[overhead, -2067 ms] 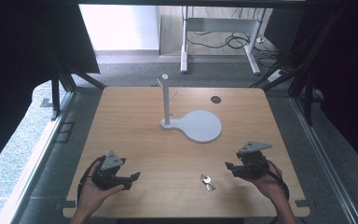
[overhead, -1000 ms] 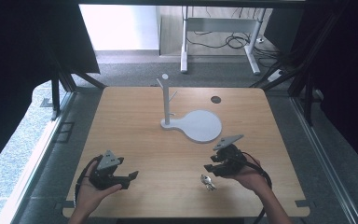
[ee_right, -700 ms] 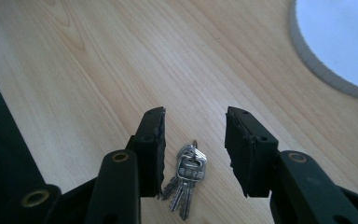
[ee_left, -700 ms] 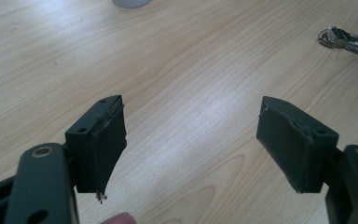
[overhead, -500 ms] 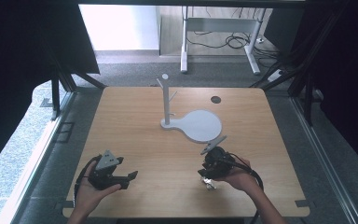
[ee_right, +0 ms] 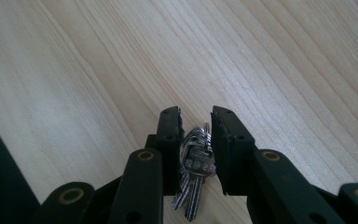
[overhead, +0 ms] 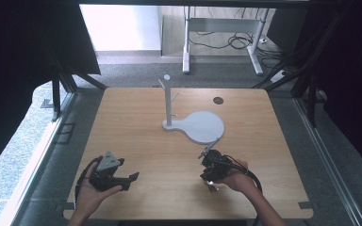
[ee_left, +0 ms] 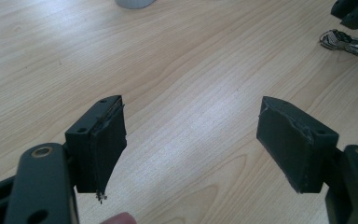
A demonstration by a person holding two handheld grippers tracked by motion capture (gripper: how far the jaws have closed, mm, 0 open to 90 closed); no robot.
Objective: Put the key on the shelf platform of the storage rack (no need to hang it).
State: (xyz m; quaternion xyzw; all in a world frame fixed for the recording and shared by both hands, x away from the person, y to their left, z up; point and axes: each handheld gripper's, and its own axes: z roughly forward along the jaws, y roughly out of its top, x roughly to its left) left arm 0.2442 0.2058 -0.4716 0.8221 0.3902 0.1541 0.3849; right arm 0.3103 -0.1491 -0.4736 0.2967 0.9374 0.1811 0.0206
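We see right gripper (ee_right: 196, 122) clamped on keys (ee_right: 195, 168), jaws pressed to either side of bunch, tips low at table (overhead: 136, 122) near front edge. Keys (overhead: 211, 183) sit right of centre, under right hand (overhead: 235, 178). Left gripper (overhead: 122, 178) rests at front left, well apart, jaws wide, nothing between. White stand (overhead: 169, 106) with round base sits beyond, mid-table.
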